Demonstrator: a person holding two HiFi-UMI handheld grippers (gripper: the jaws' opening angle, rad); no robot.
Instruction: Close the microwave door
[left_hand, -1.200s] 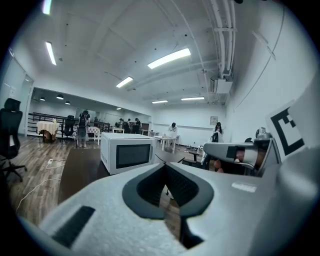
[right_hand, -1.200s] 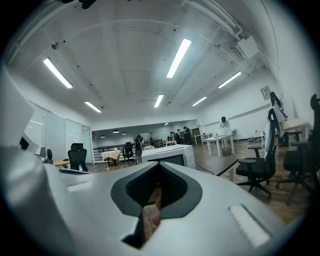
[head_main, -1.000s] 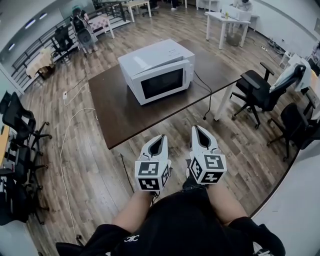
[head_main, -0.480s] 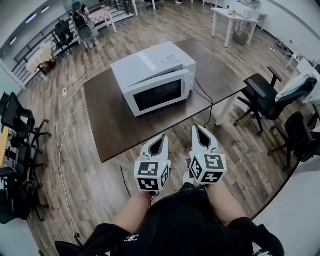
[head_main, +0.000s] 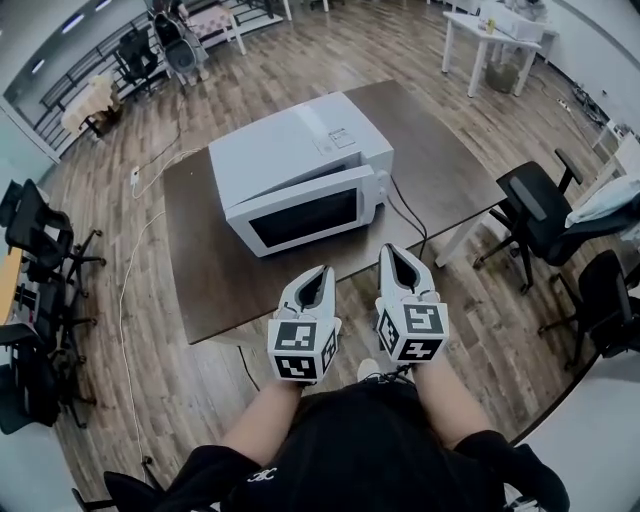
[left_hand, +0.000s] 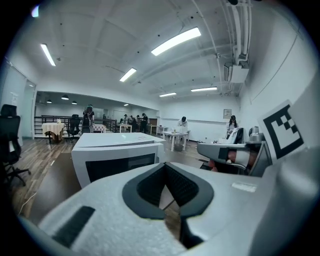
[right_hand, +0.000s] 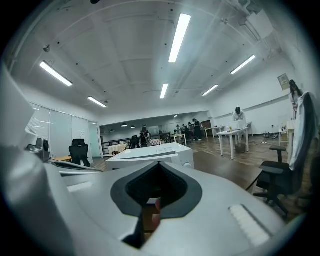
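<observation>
A white microwave (head_main: 300, 160) sits on a dark brown table (head_main: 205, 275). Its dark-windowed door (head_main: 300, 215) faces me and stands slightly ajar, its right side a little out from the body. My left gripper (head_main: 319, 271) and right gripper (head_main: 397, 250) are side by side over the table's near edge, short of the door and pointing at it. Both are shut with nothing between the jaws. In the left gripper view the microwave (left_hand: 117, 157) is ahead beyond the closed tips (left_hand: 165, 166). In the right gripper view the microwave (right_hand: 150, 154) shows just past the tips (right_hand: 159, 164).
A black power cable (head_main: 410, 215) runs from the microwave off the table's right side. Black office chairs (head_main: 545, 215) stand to the right and more chairs (head_main: 35, 250) at the left. A white cord (head_main: 130, 300) lies on the wood floor. A white table (head_main: 495, 30) stands far back.
The person has walked toward the table, so the microwave is nearer and larger. Both grippers, which were over the floor, now reach over the table's front edge, still shut.
</observation>
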